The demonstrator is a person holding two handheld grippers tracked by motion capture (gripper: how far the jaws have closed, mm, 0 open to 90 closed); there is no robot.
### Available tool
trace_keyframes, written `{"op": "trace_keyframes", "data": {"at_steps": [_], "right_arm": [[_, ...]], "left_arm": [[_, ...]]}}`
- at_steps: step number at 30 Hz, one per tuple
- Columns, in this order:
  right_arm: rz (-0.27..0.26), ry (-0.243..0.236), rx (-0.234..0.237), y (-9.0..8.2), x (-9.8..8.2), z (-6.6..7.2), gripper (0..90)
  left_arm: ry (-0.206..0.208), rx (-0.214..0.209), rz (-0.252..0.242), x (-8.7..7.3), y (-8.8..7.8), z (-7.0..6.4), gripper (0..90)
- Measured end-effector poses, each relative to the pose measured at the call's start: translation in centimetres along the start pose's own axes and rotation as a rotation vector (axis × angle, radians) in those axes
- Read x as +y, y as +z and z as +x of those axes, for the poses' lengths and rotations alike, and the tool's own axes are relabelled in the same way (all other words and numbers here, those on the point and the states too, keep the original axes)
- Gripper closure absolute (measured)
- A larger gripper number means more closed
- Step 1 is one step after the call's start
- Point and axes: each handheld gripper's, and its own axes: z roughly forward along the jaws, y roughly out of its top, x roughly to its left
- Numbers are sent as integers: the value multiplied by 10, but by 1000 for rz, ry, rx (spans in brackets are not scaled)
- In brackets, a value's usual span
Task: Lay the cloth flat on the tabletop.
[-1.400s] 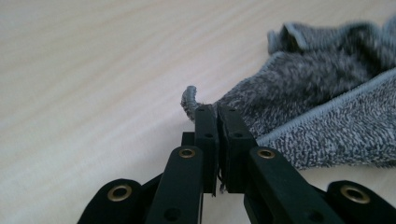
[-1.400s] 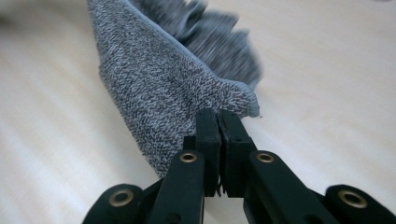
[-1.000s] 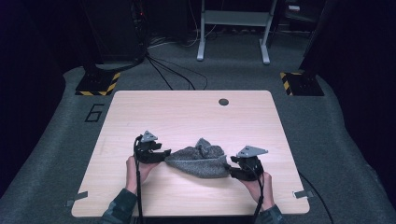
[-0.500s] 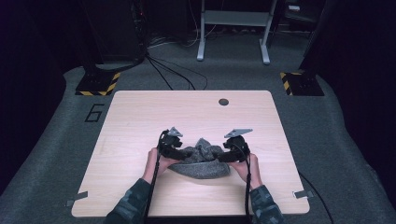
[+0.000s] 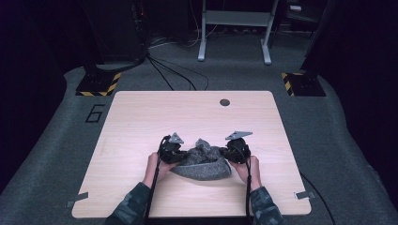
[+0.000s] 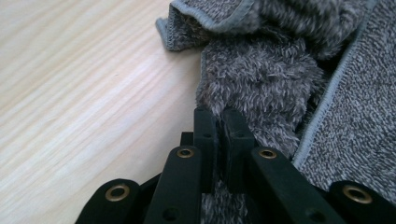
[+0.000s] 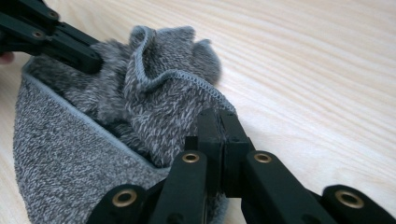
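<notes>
left gripper [image 5: 180, 154]: jaws just closed, clamped on grey towel [image 5: 202, 166] at its 9 o'clock edge | right gripper [image 5: 224, 153]: just closed, clamped at 3 o'clock | table [image 5: 141, 122]

Fluffy grey terry cloth [image 5: 202, 165] on matt pale wood table [image 5: 141, 122]

A single numeral "6" [image 5: 95, 113] is marked on the grey floor, left of the bench [image 5: 141, 108].
</notes>
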Motion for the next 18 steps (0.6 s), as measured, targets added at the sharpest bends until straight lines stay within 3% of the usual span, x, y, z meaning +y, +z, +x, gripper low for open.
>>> {"op": "trace_keyframes", "data": {"at_steps": [3,9,13,14,17,18], "right_arm": [[-20,30,-31,-9,-2,-4,897],[-38,31,-93,-18,-6,-13,896],[-34,16,-121,-17,-7,-15,896],[-39,36,-141,-15,-6,-15,895],[-39,18,-139,-11,-5,-18,893],[-32,20,-133,-1,-2,-18,881]], "left_arm": [[-21,30,-21,-7,-12,3,859],[-68,41,-25,-26,-25,7,856],[-87,51,-17,-35,-31,7,853],[-111,48,-20,-43,-35,6,852],[-119,42,-14,-51,-39,5,821],[-129,32,-1,-57,-43,4,783]]}}
